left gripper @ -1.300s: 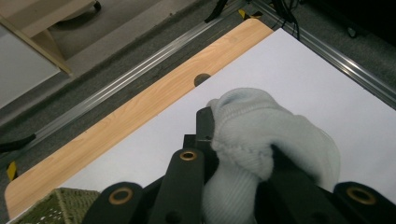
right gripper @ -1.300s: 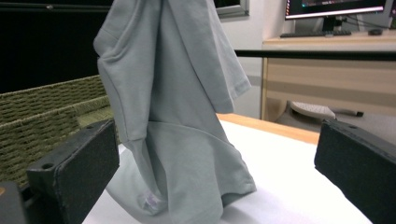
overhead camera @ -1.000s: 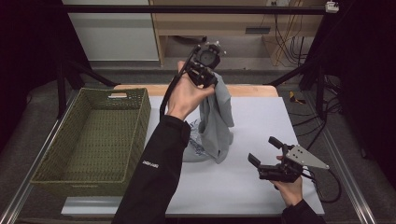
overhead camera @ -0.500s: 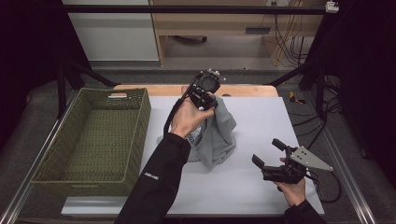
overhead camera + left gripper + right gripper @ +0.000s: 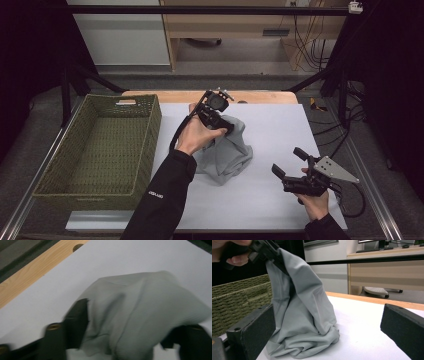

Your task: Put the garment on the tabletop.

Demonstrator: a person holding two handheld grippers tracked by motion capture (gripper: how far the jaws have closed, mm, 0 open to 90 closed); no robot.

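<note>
Garment [image 5: 227,152] heaped mid-table [image 5: 280,125]; woven basket [image 5: 95,150] to its left at table edge. Left gripper [image 5: 220,117] over garment top. Right gripper [image 5: 290,162] right of garment, apart from it.

A white-topped table [image 5: 280,130] stands in the middle of a dim room, its far edge a strip of pale wood. Beyond that edge the floor [image 5: 235,80] is grey, and a light wooden desk [image 5: 235,22] stands against a pale wall [image 5: 120,35]. Cables [image 5: 305,35] hang right of the desk. Black frame bars [image 5: 210,10] cross above the table.
</note>
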